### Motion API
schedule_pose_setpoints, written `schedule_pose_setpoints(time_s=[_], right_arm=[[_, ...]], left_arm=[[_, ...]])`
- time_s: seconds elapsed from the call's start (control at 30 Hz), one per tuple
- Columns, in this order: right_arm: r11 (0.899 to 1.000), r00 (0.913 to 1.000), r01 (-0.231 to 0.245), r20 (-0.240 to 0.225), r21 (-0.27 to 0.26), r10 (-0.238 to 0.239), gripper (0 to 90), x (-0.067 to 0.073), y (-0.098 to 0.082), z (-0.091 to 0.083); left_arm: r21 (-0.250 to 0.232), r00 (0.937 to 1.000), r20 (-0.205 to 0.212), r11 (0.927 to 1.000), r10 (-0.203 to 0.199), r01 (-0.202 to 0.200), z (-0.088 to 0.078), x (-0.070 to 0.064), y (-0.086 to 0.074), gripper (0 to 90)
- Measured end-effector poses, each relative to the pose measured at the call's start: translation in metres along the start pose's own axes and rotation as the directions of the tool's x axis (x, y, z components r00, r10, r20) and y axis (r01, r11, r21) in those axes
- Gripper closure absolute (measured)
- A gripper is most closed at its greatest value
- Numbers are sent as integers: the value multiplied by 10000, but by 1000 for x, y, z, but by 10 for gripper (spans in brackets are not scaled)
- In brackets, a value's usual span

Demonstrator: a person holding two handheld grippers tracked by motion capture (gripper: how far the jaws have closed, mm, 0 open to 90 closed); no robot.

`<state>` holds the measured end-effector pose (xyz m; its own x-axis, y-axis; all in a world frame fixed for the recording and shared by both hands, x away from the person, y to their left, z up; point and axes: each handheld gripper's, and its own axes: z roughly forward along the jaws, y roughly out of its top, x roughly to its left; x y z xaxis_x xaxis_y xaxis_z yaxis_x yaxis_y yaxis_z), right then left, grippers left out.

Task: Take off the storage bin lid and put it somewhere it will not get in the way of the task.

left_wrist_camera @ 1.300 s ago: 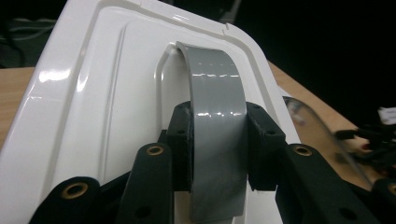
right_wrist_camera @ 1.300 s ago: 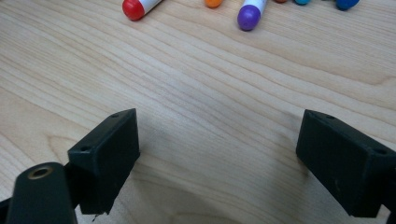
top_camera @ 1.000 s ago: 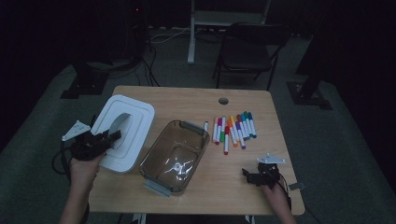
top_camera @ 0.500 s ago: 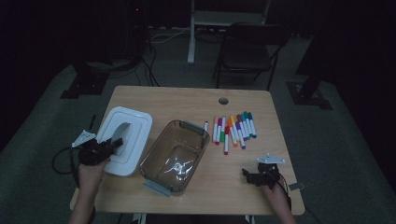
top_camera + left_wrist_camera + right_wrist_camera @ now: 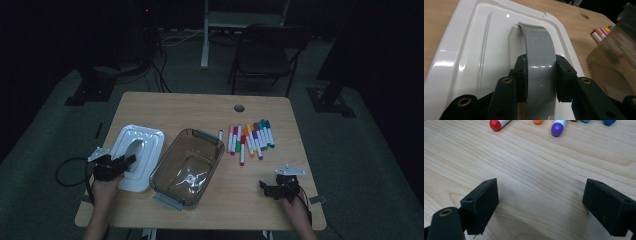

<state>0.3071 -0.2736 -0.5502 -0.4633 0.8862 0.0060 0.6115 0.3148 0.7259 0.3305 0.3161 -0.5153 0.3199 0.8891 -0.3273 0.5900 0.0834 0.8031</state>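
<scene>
1. Lid (image 5: 136, 155) of white glossy plastic lies flat at the near left of the counter (image 5: 260, 210), just left of the clear bin (image 5: 187, 165) it looks made for.
2. Its grey arched handle (image 5: 539, 62) rises from the middle of the top; the left tool (image 5: 122, 164) is clenched on that strap, one pad on each edge.
3. By its look the lid is light and stiff, but wide and slick. Held by the handle alone, it may swing or tilt.
4. The handle's middle is the sound place to hold, since the smooth rim offers little purchase.
5. Right tool (image 5: 272, 190) rests released at the near right, nothing between its pads, with the markers (image 5: 250, 137) farther off.
</scene>
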Motion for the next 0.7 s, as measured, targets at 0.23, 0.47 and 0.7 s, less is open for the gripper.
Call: schedule_pose_setpoints(time_s=[0.23,0.47,0.7], right_arm=[[10000,10000,-4,1,3,4,129,0,0,0],[10000,10000,-8,2,3,8,130,0,0,0],[10000,10000,-6,0,5,6,129,0,0,0]], left_arm=[[459,9997,-243,9989,50,-38,10,4,-10,682],[679,9985,-124,9963,-524,532,15,11,-16,677],[696,9992,-387,9975,-91,118,12,6,-11,517]])
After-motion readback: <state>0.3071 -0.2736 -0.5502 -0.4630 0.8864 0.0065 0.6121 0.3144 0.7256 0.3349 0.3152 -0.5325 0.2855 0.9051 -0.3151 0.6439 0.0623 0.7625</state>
